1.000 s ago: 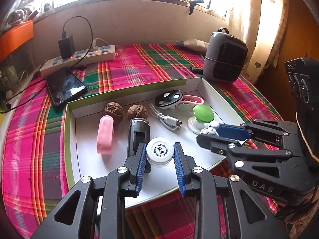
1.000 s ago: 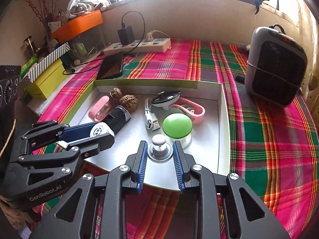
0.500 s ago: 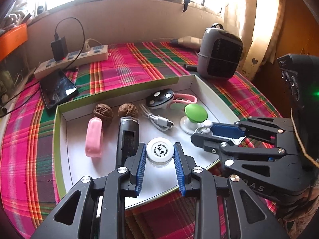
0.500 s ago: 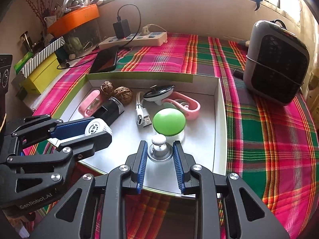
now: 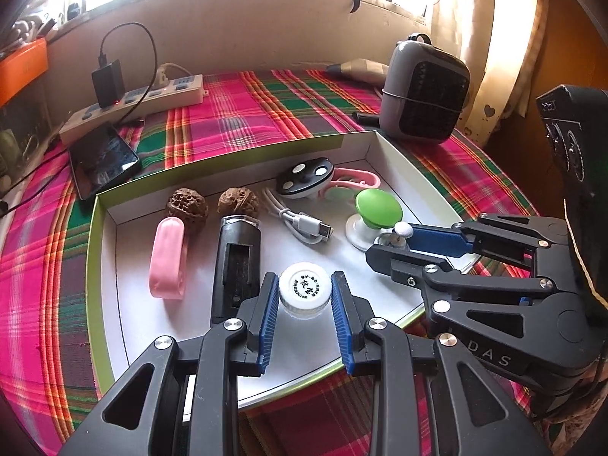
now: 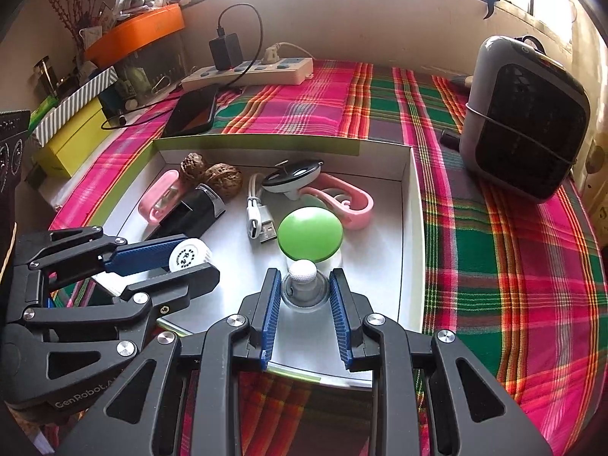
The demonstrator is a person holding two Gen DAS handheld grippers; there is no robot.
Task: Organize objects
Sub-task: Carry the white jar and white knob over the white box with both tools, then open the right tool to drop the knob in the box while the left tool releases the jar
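Note:
A shallow white tray with green walls (image 5: 228, 152) (image 6: 258, 144) lies on the plaid cloth. My left gripper (image 5: 305, 294) is shut on a small white-capped bottle (image 5: 305, 288), low over the tray's front; it shows in the right wrist view (image 6: 190, 256) too. My right gripper (image 6: 305, 292) is shut on a grey knob with a white round top (image 6: 303, 279), just in front of a green-topped button (image 6: 309, 231) (image 5: 378, 209). In the tray lie two walnuts (image 5: 188, 205), a pink clip (image 5: 167, 256), a black lighter (image 5: 235, 262), a white USB cable (image 5: 304, 224) and a black-and-white disc (image 5: 304, 180).
A grey heater (image 5: 423, 89) (image 6: 526, 117) stands right of the tray. A phone (image 5: 102, 157) and a power strip with charger (image 5: 133, 104) lie at the back left. Boxes and an orange tray (image 6: 133, 34) crowd the far left.
Both grippers keep their hold and have drifted slightly; the tray contents appear a little closer and shifted left in both views.

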